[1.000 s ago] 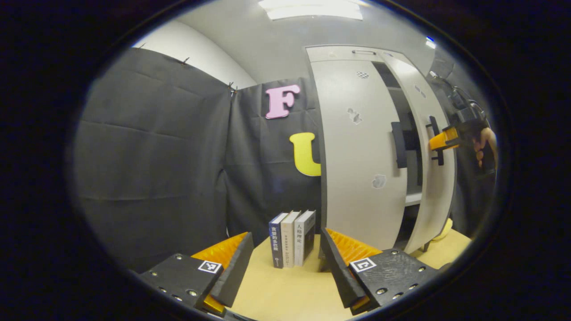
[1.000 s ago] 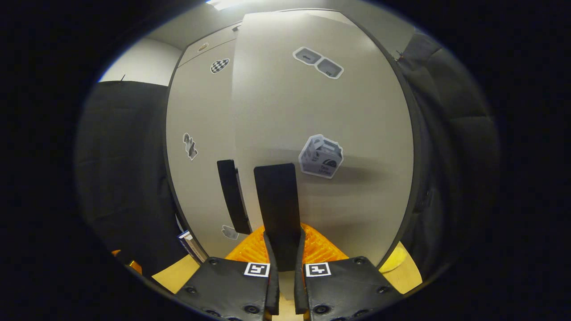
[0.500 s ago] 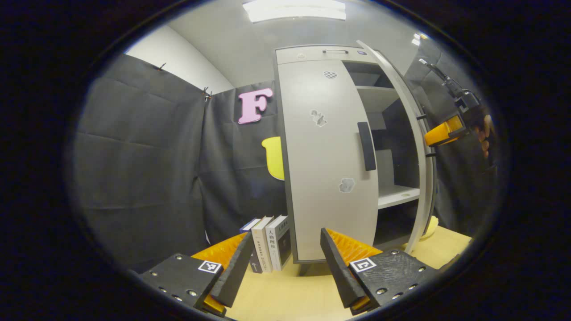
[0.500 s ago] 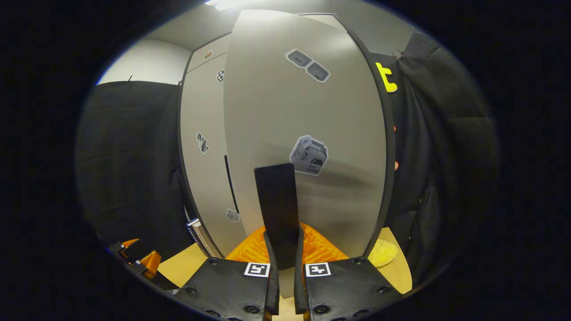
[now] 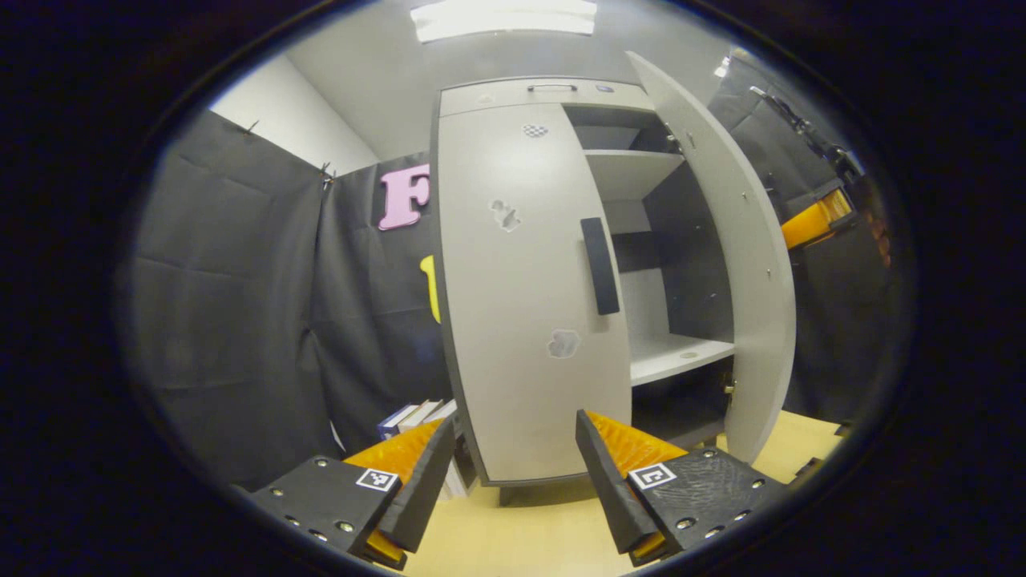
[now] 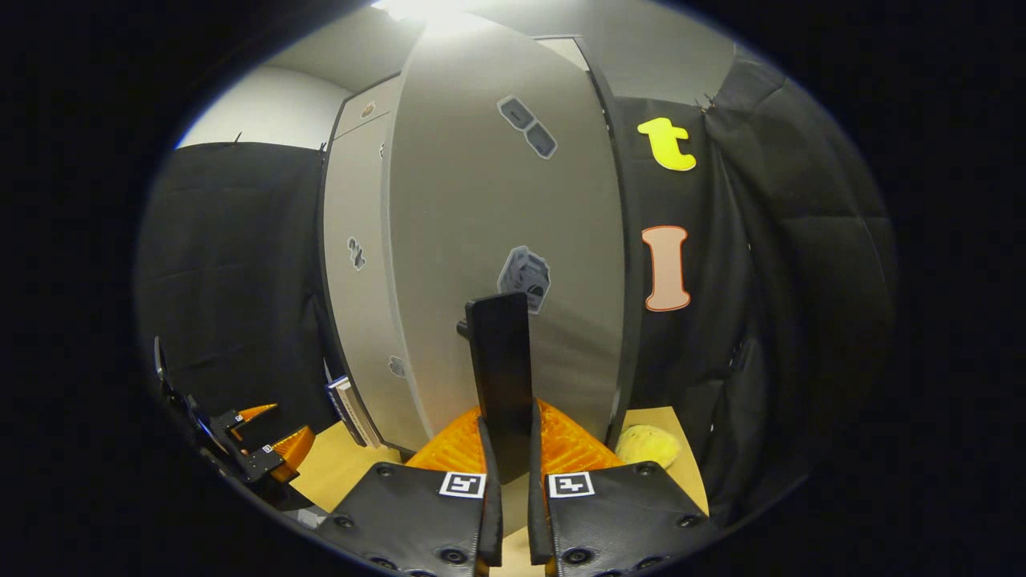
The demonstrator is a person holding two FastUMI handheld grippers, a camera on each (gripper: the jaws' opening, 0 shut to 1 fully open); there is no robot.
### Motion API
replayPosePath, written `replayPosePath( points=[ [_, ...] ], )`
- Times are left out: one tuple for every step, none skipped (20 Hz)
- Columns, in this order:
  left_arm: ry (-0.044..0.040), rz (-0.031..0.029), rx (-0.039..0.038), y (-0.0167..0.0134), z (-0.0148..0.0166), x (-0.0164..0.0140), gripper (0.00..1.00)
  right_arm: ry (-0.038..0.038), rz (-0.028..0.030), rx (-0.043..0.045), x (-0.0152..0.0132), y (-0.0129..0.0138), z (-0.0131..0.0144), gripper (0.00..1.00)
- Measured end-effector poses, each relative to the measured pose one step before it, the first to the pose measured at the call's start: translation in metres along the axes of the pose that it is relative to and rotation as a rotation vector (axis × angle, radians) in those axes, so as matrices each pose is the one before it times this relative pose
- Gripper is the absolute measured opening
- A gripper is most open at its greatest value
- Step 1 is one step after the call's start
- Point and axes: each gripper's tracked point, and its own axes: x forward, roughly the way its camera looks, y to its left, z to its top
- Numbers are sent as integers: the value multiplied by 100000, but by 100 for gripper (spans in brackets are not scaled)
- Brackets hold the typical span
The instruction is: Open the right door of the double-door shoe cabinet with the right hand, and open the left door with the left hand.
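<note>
On R door handle [image 6: 500,377] R gripper [image 6: 508,473] clamped; L gripper [image 5: 513,465] apart

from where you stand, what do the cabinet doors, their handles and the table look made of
Right door: looks like pale grey laminated board, matte, with a soft ceiling-light sheen and a darker edge band. Left door: same look. Left door handle and right door handle: flat black bars, matte, plastic or painted metal; cannot tell which. Table: light wood-tone top, probably laminate.
</note>
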Motion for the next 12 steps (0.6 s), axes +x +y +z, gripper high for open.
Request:
replayPosePath(
  points=[
    [-294,-1729,142,-912,243,339,89,115,-198,-103,-496,-353,-250,14],
    [-191,-1587,202,-686,75,274,88,-123,-300,-226,-436,-419,-76,14],
    [-280,-1323,388,-675,174,296,89,-163,-526,-747,-400,-873,119,14],
    [-89,-981,685,-494,21,134,88,-207,-883,-1388,-333,-854,160,14],
    [21,-603,751,-393,77,236,88,-257,-1300,-1563,-262,-825,23,14],
    [101,-451,555,-291,-95,137,88,-380,-1494,-1259,-278,-808,48,14],
    [330,-335,253,-290,-33,149,88,-568,-1353,-1021,-257,-766,-80,14],
    [342,-212,-12,-147,-132,60,88,-350,-1011,-384,-169,-703,-8,14],
    [333,-179,-33,-168,-58,104,88,-669,-302,33,-137,-160,-32,14],
    [569,-46,14,-61,-245,-5,88,-357,281,831,-129,-383,-11,13],
    [594,200,86,35,-170,186,88,-488,97,1768,-158,-536,-15,14],
    [487,183,75,-4,-114,24,88,-529,-126,1083,-126,-412,3,13]
  ],
)
